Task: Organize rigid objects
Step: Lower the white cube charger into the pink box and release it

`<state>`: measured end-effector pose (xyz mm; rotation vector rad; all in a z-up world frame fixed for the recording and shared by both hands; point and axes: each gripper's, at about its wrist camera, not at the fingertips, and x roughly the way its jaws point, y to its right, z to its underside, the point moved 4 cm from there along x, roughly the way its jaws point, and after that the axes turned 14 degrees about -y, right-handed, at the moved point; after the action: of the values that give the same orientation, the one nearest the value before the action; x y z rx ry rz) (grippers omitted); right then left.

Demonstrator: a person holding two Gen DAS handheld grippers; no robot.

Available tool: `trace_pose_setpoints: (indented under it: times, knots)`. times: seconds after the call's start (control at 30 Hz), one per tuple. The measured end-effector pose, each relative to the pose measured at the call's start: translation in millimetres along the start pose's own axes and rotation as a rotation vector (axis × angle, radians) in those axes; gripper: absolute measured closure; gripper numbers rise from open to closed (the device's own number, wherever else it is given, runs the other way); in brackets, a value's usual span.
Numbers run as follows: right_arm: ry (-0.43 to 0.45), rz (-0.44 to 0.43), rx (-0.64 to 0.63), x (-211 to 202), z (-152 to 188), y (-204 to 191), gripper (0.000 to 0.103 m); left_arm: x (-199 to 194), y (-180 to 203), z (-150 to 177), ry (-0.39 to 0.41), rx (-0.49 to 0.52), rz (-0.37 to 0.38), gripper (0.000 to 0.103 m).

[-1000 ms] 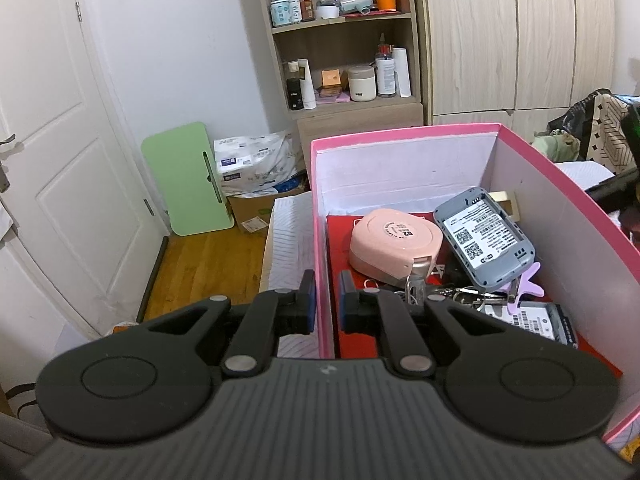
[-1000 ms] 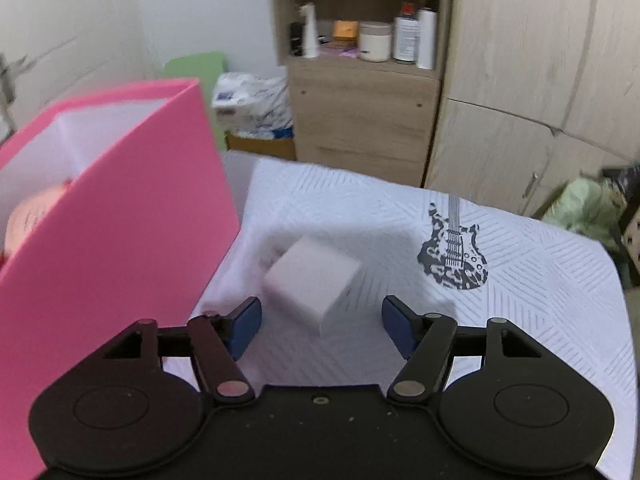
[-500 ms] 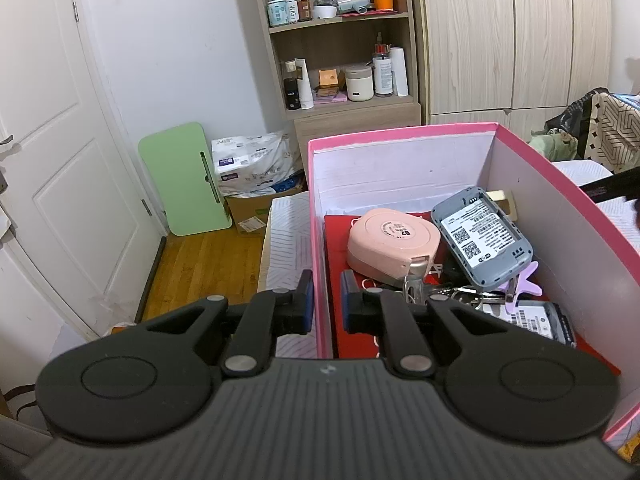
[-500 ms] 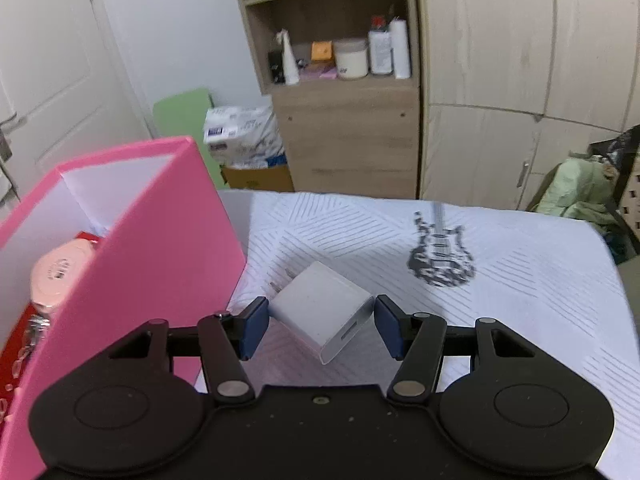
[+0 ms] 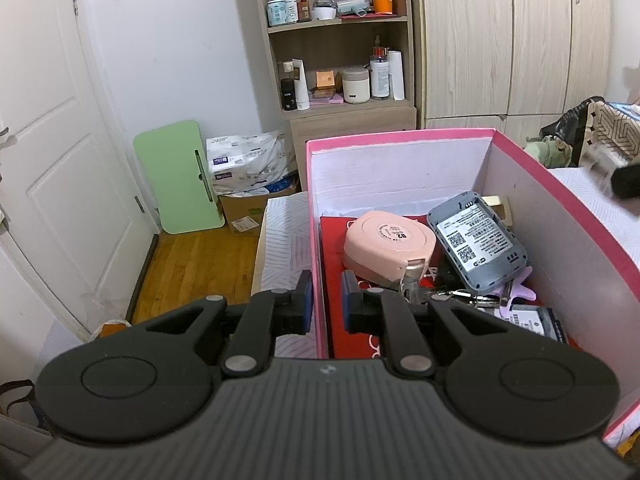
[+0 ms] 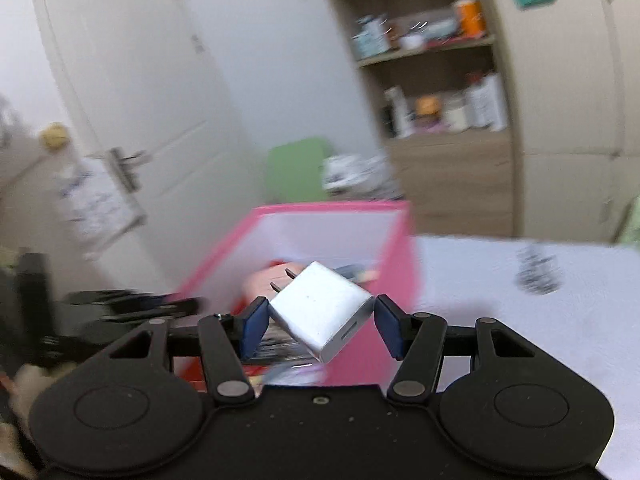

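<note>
**Charger in transit to the pink box: entry for both hands**

Left gripper point(image 5: 323, 300): fingers clenched on the near-left wall of the pink box point(image 5: 400, 135), one pad outside the wall, one inside. Judged role: steadying the box.

Box contents, left to right ahead of the inner finger: pink round case point(image 5: 387, 245), touching the bunch of keys point(image 5: 416, 290) at its near edge; grey device point(image 5: 476, 242) leaning label-up, right of the case; lilac clip point(image 5: 516, 294) and a labelled drive point(image 5: 536, 322) below it. A red liner point(image 5: 334, 256) covers the floor.

Right gripper point(image 6: 318, 320): grasping the white charger point(image 6: 320, 308) corner to corner between the blue pads point(image 6: 253, 322), prongs pointing away and to the left. The charger hangs clear of the white bedcover point(image 6: 520, 300), in front of the box's rim.

Step in hand (judgement): carrying the charger over to the box. The next move calls for bringing it above the open top, lowering it past the rim into a gap among the contents, then releasing. The diagonal grip looks slight, so a bump on the rim could twist it.

View differences: the left wrist view shows the contents sharply; the right gripper appears there only as a dark blur at the right edge. The right wrist view alone shows the held charger, but motion blur smears the box interior.
</note>
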<state>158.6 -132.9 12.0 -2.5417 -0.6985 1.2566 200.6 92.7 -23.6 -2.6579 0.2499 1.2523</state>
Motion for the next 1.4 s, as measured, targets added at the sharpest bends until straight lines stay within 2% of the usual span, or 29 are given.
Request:
trace_pose_setpoints:
  times: [0.1,0.2,0.3,0.47,0.67,0.77,0.9,1.07,1.27,1.4]
  knots:
    - [-0.072,-0.158,0.031,19.9,-4.2,-13.1,0.040,0.5,0.3,-0.9,-0.001,0.000,0.000,0.091]
    - [-0.165,-0.209,0.045,47.8,-10.0,-22.0,0.040,0.7,1.9,-1.1,-0.002,0.002,-0.007,0.091]
    - [-0.254,-0.210,0.034,72.7,-13.8,-26.4,0.040,-0.3,1.6,-0.5,0.003,0.004,-0.010,0.091]
    - [-0.360,-0.149,-0.006,102.3,-13.0,-37.2,0.040,-0.5,0.7,1.0,0.004,-0.002,-0.005,0.091]
    - [-0.413,-0.122,0.000,119.2,-12.9,-41.2,0.039,-0.8,-0.5,0.7,0.004,-0.003,-0.004,0.091]
    - [-0.391,-0.114,0.031,121.6,-18.7,-38.7,0.038,-0.8,-0.6,0.9,0.004,-0.004,-0.003,0.091]
    - [-0.314,-0.100,0.004,103.9,-23.4,-40.7,0.038,-1.2,-0.5,0.8,0.003,0.000,-0.004,0.090]
    - [-0.201,-0.016,-0.049,72.5,-19.3,-42.5,0.037,-0.8,0.3,0.2,0.004,-0.001,-0.004,0.090]
    - [-0.109,0.095,-0.135,42.9,-3.2,-44.2,0.036,0.1,0.6,-0.6,0.003,-0.005,0.009,0.088]
    - [-0.084,0.073,-0.121,30.9,9.6,-44.1,0.036,0.4,0.8,-0.1,0.001,0.001,0.003,0.088]
